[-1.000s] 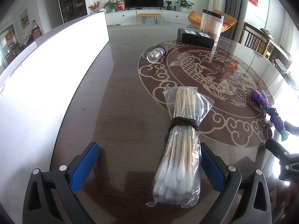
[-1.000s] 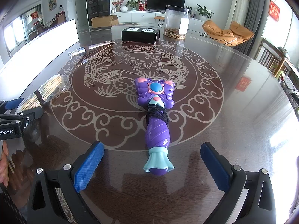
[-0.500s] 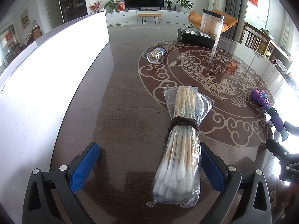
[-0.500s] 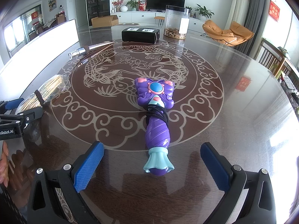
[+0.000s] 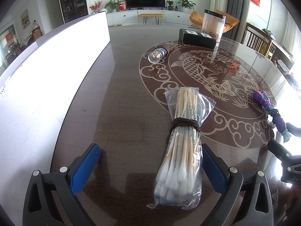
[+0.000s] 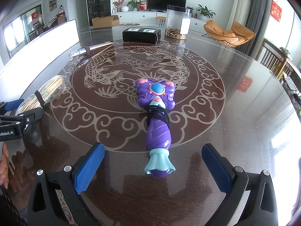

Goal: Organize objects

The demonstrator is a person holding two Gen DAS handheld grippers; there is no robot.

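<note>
Grippers are hanging low over the table, one lined up on each object, and neither is gripping anything yet. The left gripper (image 5: pixel 150 167) is standing with its blue pads wide apart; the bag of cotton swabs (image 5: pixel 183 146) is lying flat on the wood between them, its cotton end nearest the tool and crowding the right-hand pad, with a wide gap on the other side. The right gripper (image 6: pixel 153 166) is likewise spread open, straddling the flared tail of the purple toy wand (image 6: pixel 158 124), which is lying lengthwise with its butterfly head pointing away.

This looks to me like the opening step, a grasp on each item being readied. The next move is probably asking for a small shift to centre the swab bag, then a gentle close, since the plastic is looking slippery and loose.

Glossy dark table (image 6: pixel 235 124) is reflecting the windows, with a pale carp pattern inlaid across it. Farther off, a black box (image 6: pixel 141 34), a clear canister (image 6: pixel 177 22) and a small bottle (image 5: pixel 158 54) on its side are waiting. Beyond, a living room is showing.
</note>
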